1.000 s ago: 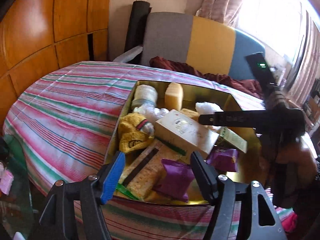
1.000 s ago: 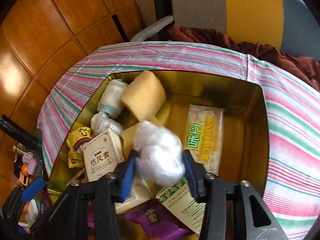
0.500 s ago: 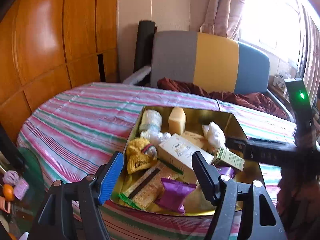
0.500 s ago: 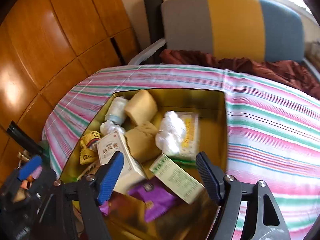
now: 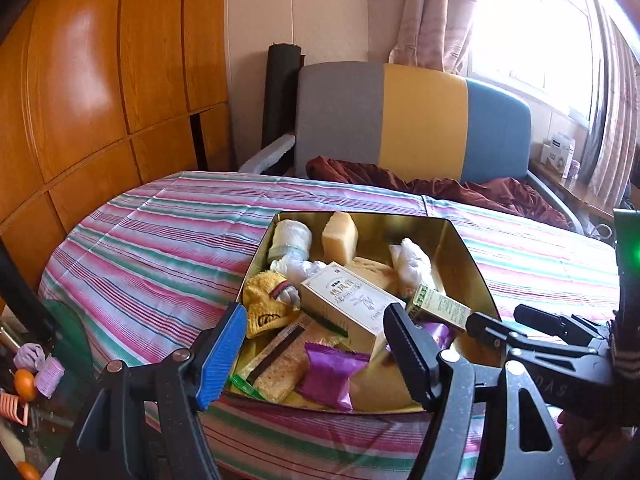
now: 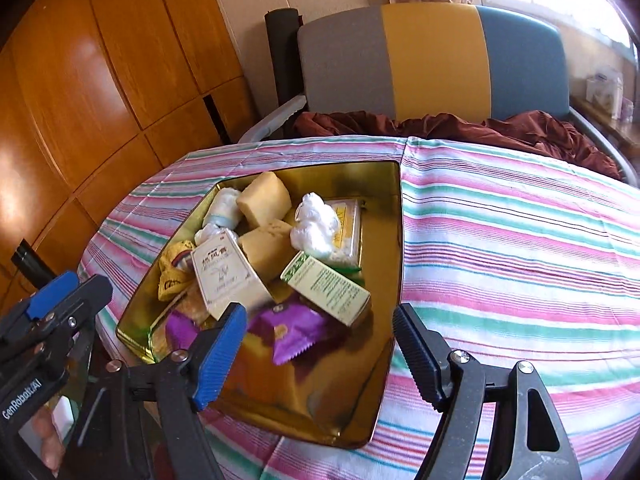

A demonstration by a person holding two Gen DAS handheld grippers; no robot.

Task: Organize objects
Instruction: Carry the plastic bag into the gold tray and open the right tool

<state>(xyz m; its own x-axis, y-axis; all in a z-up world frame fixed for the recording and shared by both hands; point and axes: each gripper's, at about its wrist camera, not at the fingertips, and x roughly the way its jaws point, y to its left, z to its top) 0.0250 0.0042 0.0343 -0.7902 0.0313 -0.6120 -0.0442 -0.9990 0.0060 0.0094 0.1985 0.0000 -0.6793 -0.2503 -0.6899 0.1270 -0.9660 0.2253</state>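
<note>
A gold tin tray [image 5: 466,256] [image 6: 394,216] on the striped tablecloth holds several items: a white crumpled plastic bag [image 6: 316,226] [image 5: 412,260], yellow sponges [image 6: 264,200], a white box [image 5: 348,304] [image 6: 224,276], a green-and-white box [image 6: 326,290], purple packets [image 5: 332,372] [image 6: 290,330], a yellow sock [image 5: 266,308] and a cracker pack [image 5: 280,364]. My left gripper [image 5: 316,356] is open and empty, above the tray's near edge. My right gripper [image 6: 320,356] is open and empty, above the tray's near right corner.
A grey, yellow and blue chair [image 5: 400,120] with a dark red cloth [image 6: 440,126] stands behind the table. Wood panelling [image 5: 100,80] is on the left. A glass side table with small items [image 5: 28,376] is at lower left. Striped tablecloth [image 6: 520,260] spreads right of the tray.
My right gripper opened and let go of the white plastic bag, which now lies in the tray. Both grippers have pulled back and up from the tray.
</note>
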